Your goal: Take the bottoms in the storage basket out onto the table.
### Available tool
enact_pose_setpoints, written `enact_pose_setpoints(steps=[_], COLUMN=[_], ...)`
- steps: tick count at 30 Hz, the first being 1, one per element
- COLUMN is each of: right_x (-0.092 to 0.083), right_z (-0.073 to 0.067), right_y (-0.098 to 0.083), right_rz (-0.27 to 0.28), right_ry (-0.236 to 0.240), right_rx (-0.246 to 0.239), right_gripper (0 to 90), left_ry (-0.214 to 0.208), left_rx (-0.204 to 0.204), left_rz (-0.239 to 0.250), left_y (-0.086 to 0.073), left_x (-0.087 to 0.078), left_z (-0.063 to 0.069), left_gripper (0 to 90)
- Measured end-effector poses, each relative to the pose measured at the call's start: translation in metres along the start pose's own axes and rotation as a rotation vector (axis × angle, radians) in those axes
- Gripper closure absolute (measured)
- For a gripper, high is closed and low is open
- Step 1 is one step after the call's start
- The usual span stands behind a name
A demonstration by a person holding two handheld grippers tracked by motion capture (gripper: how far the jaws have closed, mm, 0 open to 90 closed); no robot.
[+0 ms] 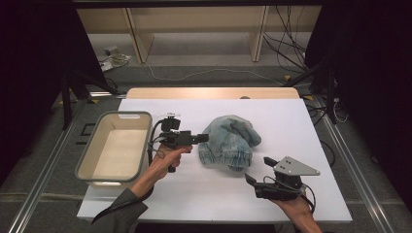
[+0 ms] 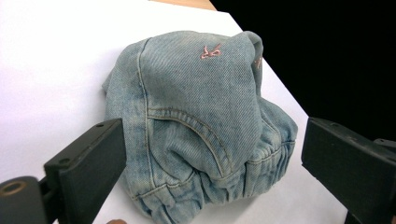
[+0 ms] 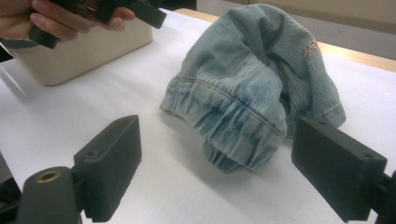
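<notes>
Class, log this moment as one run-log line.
left tool: open, at denim bundle | right tool: open, apart from it | bin: empty

Your table [image 1: 320,194] carries the bunched denim garment [image 1: 229,141] near its middle. To the garment's left, at the table's left edge, sits the tub [image 1: 92,155]. Your left gripper [image 1: 203,138] is between tub and garment, its tips just beside the cloth, perhaps touching it. Your right gripper [image 1: 260,171] lies nearer you, to the garment's right and apart from it. Behind the table, cables [image 1: 194,74] run across the floor.
</notes>
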State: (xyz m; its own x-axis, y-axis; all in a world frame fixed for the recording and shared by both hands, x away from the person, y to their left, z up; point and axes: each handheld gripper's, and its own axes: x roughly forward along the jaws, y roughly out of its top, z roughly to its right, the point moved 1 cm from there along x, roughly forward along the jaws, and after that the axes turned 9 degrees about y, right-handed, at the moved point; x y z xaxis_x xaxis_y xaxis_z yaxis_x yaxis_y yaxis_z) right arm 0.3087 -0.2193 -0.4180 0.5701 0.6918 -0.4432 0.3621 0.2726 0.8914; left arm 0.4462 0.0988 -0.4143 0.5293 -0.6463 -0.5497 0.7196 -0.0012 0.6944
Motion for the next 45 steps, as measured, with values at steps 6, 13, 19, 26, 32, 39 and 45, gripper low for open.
enact_pose_setpoints(steps=[6,13,19,26,32,39,45], right_x=[0.000,0.000,0.000,0.000,0.000,0.000,0.000], right_z=[0.000,0.000,0.000,0.000,0.000,0.000,0.000], right_y=[0.000,0.000,0.000,0.000,0.000,0.000,0.000], right_rz=[0.001,-0.001,0.000,-0.001,-0.002,-0.004,-0.004], right_ry=[0.001,-0.002,-0.002,-0.002,-0.002,-0.003,-0.002], right_rx=[0.000,-0.001,-0.002,-0.001,-0.001,-0.002,-0.001], right_gripper=[17.0,17.0,17.0,17.0,17.0,16.9,17.0], left_ry=[-0.003,0.000,-0.005,-0.008,-0.013,-0.005,-0.010], left_rx=[0.009,0.013,0.014,0.030,0.046,0.094,0.112], left_rz=[0.020,0.041,0.058,0.096,0.127,0.167,0.208], left_y=[-0.001,-0.002,-0.004,-0.006,-0.008,-0.013,-0.016], left_x=[-0.009,-0.016,-0.022,-0.031,-0.038,-0.047,-0.055], left_z=[-0.001,-0.004,-0.006,-0.008,-0.009,-0.009,-0.009], left_gripper=[6.0,6.0,6.1,6.1,6.3,6.4,6.4])
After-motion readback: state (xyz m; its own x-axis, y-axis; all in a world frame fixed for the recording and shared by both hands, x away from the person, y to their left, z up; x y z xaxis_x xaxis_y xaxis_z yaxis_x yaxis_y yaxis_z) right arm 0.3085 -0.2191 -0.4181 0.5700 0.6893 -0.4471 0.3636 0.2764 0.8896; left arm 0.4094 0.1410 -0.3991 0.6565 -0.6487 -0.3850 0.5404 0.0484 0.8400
